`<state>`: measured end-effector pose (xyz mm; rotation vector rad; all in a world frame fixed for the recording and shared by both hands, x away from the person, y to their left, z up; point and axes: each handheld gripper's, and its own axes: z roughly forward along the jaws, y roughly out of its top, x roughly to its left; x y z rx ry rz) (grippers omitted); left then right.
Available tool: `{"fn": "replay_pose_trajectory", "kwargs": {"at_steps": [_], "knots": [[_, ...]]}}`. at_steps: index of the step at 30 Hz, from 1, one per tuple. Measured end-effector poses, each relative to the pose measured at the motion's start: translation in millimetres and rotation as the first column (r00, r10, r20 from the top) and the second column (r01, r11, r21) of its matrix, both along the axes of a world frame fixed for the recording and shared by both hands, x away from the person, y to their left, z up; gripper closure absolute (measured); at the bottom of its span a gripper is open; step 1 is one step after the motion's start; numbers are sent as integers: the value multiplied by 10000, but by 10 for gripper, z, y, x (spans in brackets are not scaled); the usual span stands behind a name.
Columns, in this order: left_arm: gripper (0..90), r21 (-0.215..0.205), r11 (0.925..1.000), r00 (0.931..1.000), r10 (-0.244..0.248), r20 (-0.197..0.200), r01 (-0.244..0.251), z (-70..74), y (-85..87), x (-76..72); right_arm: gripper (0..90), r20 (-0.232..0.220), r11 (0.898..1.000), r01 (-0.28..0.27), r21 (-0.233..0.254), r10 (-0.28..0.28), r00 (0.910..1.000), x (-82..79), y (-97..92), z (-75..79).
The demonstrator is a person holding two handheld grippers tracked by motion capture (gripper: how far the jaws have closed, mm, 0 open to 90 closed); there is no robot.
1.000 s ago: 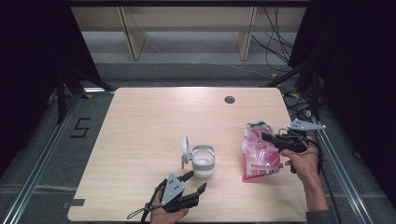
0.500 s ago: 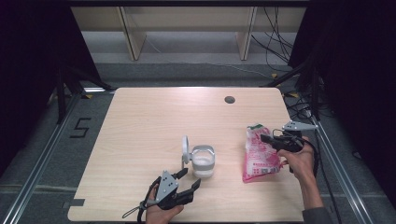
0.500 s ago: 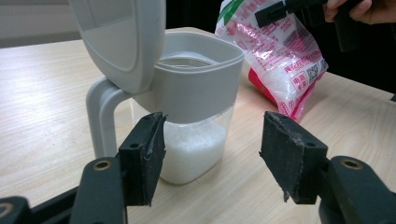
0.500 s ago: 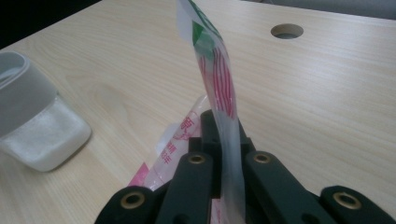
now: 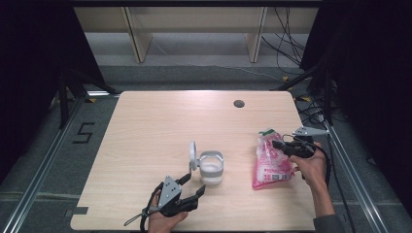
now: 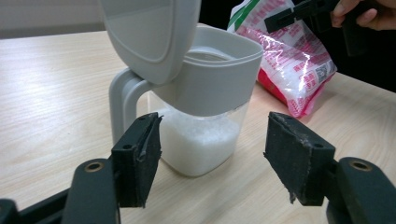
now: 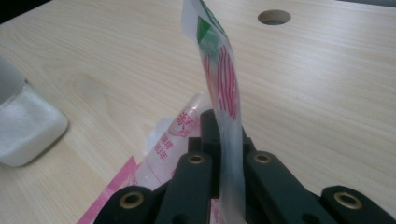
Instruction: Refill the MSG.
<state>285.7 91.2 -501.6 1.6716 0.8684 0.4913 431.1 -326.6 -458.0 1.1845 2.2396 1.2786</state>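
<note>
left gripper (image 5: 194, 187): jaws apart, just been opening, nothing pinched, near jar (image 5: 212, 168)
right gripper (image 5: 278, 144): clamped on pink bag (image 5: 270, 165)
jar lid (image 5: 193, 154): flipped up

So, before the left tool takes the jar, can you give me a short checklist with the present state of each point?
1. Jar stands upright on the table: ok.
2. Jar lid flipped open: ok.
3. Left tool open, its jaws have just been opening, nothing pressed between them: ok.
4. Jar lined up between the left tool's jaws: ok, the jar is just beyond them.
5. Right tool shut on the bag near its top: ok.
6. Bag top cut open for pouring: cannot tell.
</note>
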Motion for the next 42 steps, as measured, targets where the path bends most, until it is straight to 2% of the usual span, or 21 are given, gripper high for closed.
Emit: {"fn": "replay_pose_trajectory", "kwargs": {"at_steps": [2, 4, 5, 10, 13, 15, 18, 20, 21, 24, 25, 27, 29, 32, 33, 36, 37, 38, 40, 41, 42], "knots": [[348, -25, 10000, 10000, 15, -16, -15, 5, 7, 3, 900, -220, 9995, 253, 192, -248, 9994, -16, 34, -14], [349, 6, 10000, 10000, 56, -21, -56, 11, 10, 3, 900, -214, 9997, 174, -170, -178, 9996, -5, 31, -14], [348, -33, 10000, 10000, 30, -13, -30, 8, 11, 8, 900, 0, 9982, 185, -565, -186, 9998, 7, 21, -11], [348, -3, 10000, 9999, 85, -60, -85, 11, 21, 17, 877, 54, 9957, 414, -824, -411, 9991, 22, 20, -33], [349, -10, 9998, 9998, 174, -52, -174, 16, 32, 18, 791, -122, 9941, 635, -876, -648, 9978, 22, 8, -34], [349, -52, 9999, 9999, 150, -22, -150, 15, 40, 24, 790, -58, 9921, 808, -959, -817, 9966, 12, -7, -36], [349, 10, 9998, 9998, 187, -58, -187, 21, 49, 24, 716, 33, 9892, 1004, -1065, -1006, 9949, -10, -16, -8], [349, -25, 9998, 9997, 212, -71, -212, 27, 53, 24, 648, 32, 9862, 1215, -1123, -1219, 9925, -19, -39, 24], [349, -45, 9997, 9997, 226, -70, -226, 28, 56, 24, 632, -79, 9834, 1581, -888, -1594, 9872, -44, -23, 34], [349, -137, 9996, 9997, 243, -20, -243, 29, 65, 34, 557, 122, 9745, 1974, -1071, -1972, 9803, -98, -38, 108], [350, -148, 9995, 9997, 261, -39, -261, 33, 72, 33, 531, 562, 9753, 1916, -1097, -1864, 9809, -95, -63, 129], [349, -115, 9993, 9993, 358, -70, -359, 45, 90, 32, 480, 739, 9703, 2191, -1028, -2122, 9744, -144, -65, 191], [349, -204, 9992, 9994, 340, -53, -341, 45, 105, 46, 449, 859, 9663, 2506, -595, -2452, 9657, -230, -27, 260], [349, -96, 9987, 9986, 498, -165, -500, 67, 141, 46, 405, 1094, 9714, 2328, -464, -2267, 9678, -341, 28, 344], [349, -264, 9982, 9985, 527, -117, -529, 66, 146, 53, 394, 1213, 9750, 2173, -460, -2105, 9700, -353, 38, 353], [349, -163, 9977, 9978, 655, -126, -657, 91, 186, 56, 376, 984, 9782, 2040, -381, -1995, 9749, -445, 138, 378], [349, -258, 9975, 9977, 662, -129, -665, 96, 204, 64, 368, 1276, 9838, 1729, -475, -1658, 9779, -445, 151, 378], [349, -297, 9972, 9976, 684, -143, -688, 98, 211, 67, 357, 1095, 9843, 1741, -278, -1701, 9793, -494, 219, 380], [349, -337, 9961, 9966, 809, -145, -813, 109, 241, 74, 350, 1232, 9894, 1375, -467, -1309, 9837, -516, 270, 383], [349, -307, 9959, 9963, 843, -157, -847, 116, 258, 81, 349, 1004, 9888, 1458, -316, -1420, 9848, -557, 319, 391], [349, -306, 9954, 9958, 901, -166, -906, 124, 276, 87, 344, 1320, 9924, 1170, -379, -1111, 9850, -558, 341, 391]]}}
